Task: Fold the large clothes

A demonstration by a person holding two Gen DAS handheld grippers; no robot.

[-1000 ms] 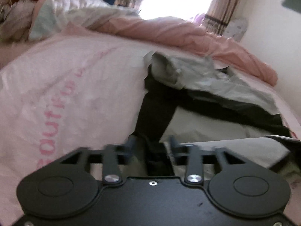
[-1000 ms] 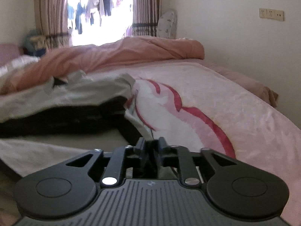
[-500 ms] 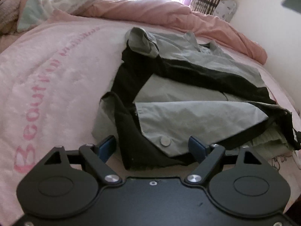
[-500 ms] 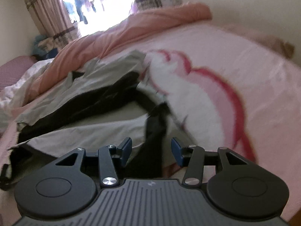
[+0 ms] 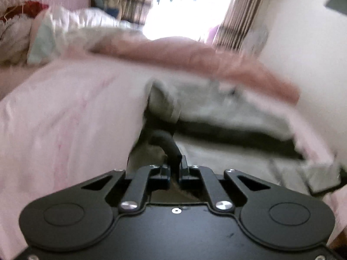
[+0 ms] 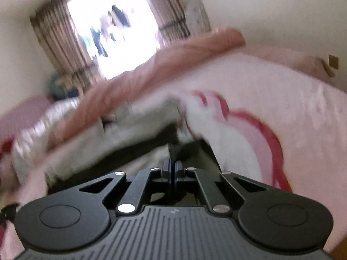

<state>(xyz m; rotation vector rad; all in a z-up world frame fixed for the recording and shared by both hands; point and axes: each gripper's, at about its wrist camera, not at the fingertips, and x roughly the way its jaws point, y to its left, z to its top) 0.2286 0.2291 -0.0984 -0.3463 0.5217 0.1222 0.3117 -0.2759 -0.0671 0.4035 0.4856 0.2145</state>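
A grey and black jacket (image 5: 227, 117) lies on the pink bed, blurred by motion. My left gripper (image 5: 175, 164) is shut on a black edge of the jacket (image 5: 167, 145) at its near left side. In the right wrist view the same jacket (image 6: 134, 127) stretches away to the left. My right gripper (image 6: 172, 165) is shut on a dark edge of the jacket (image 6: 175, 149) at its near right side. Both hold the near hem close above the bed.
The pink bedspread (image 5: 65, 112) spreads to the left, with a red and white print (image 6: 238, 134) to the right. A rolled salmon duvet (image 5: 195, 58) lies across the far side. Pillows (image 5: 54, 32) sit at far left. A wall (image 6: 271, 17) runs along the right.
Half a second ago both grippers were open above the jacket's near hem. Now both have dropped lower and closed on the hem, and both views are blurred with motion.
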